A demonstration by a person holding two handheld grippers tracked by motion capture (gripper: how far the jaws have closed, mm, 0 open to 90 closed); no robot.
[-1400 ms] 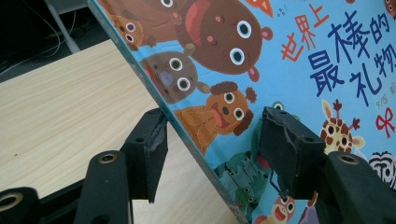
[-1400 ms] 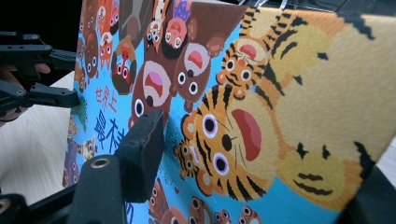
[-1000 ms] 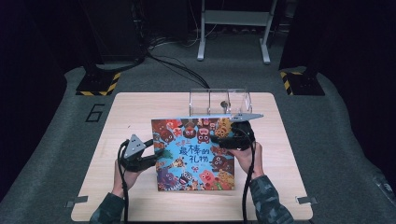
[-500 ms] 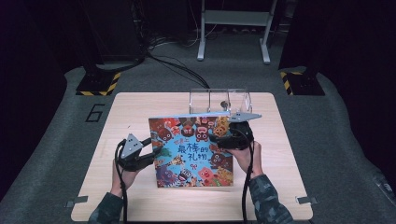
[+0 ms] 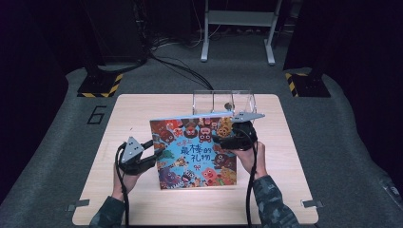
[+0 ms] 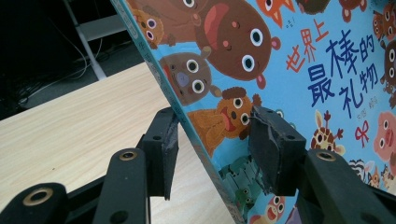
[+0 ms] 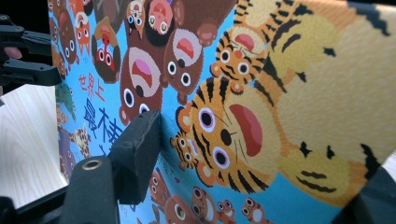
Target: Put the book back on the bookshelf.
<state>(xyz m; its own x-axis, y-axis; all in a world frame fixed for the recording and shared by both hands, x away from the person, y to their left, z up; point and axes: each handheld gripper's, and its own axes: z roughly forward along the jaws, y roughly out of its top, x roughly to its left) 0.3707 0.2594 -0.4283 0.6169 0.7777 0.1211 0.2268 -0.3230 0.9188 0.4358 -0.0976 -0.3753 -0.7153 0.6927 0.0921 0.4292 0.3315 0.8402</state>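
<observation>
Dark room with a grey carpeted floor, cables and a metal stand at the back, and in the middle the light wooden surface [image 5: 142, 109] is sitting there with a clear plastic box [image 5: 223, 102] near its far edge. From the high view, a colourful picture book [image 5: 192, 152] is standing propped up on its bottom edge around the middle of the surface, cover facing the person, tilted back a bit. The left gripper [image 5: 151, 156] is sitting at the book's left edge and the right gripper [image 5: 223, 138] is reaching over the cover on the upper right side. In the left gripper view, the jaws are straddling the book's [image 6: 289, 70] spine edge, one pad behind and one lying against the cover; they've just been closing in, but there's a visible gap on the back side, so not really clamping it yet. In the right gripper view, the cover's [image 7: 261, 107] tiger is taking up most of the shot, one pad is resting close against the cover, the other jaw is barely poking in at the corner, and they've just been easing apart, so I can't tell if it's actually gripping. The left gripper [image 7: 28, 51] is showing far off at the book's other edge.
</observation>
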